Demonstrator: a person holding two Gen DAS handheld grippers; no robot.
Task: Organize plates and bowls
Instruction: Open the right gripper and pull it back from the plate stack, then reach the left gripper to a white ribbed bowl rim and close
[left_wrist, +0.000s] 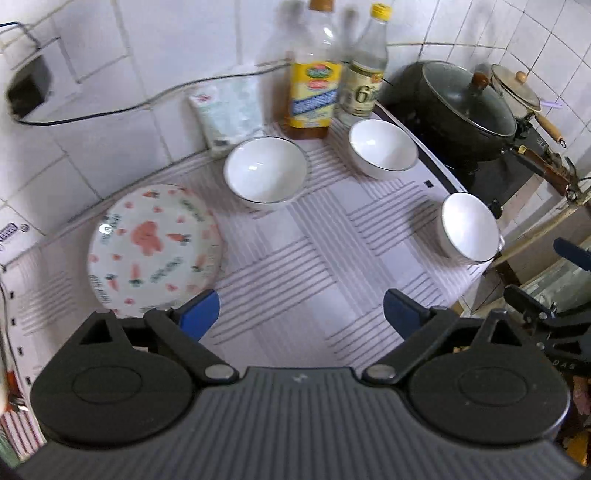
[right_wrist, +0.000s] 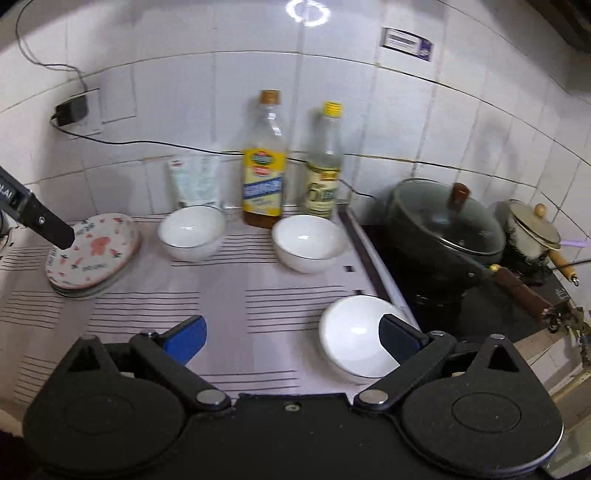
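A stack of patterned plates (left_wrist: 155, 249) (right_wrist: 92, 254) with pink rabbits and carrots lies at the left of the striped mat. Three white bowls stand on the mat: one at the back left (left_wrist: 265, 171) (right_wrist: 192, 230), one at the back right (left_wrist: 382, 147) (right_wrist: 308, 242), one near the mat's right edge (left_wrist: 467, 227) (right_wrist: 356, 336). My left gripper (left_wrist: 301, 314) is open above the mat, its left finger just over the plates' near rim. My right gripper (right_wrist: 291, 336) is open too, with its right finger in front of the near bowl. Nothing is held.
Two bottles (left_wrist: 314, 74) (right_wrist: 264, 162) and a white pouch (left_wrist: 227, 110) stand against the tiled wall. A black lidded pot (left_wrist: 461, 107) (right_wrist: 443, 229) and a small pan (right_wrist: 535, 232) sit on the stove at right. A cable (left_wrist: 110, 110) runs along the wall.
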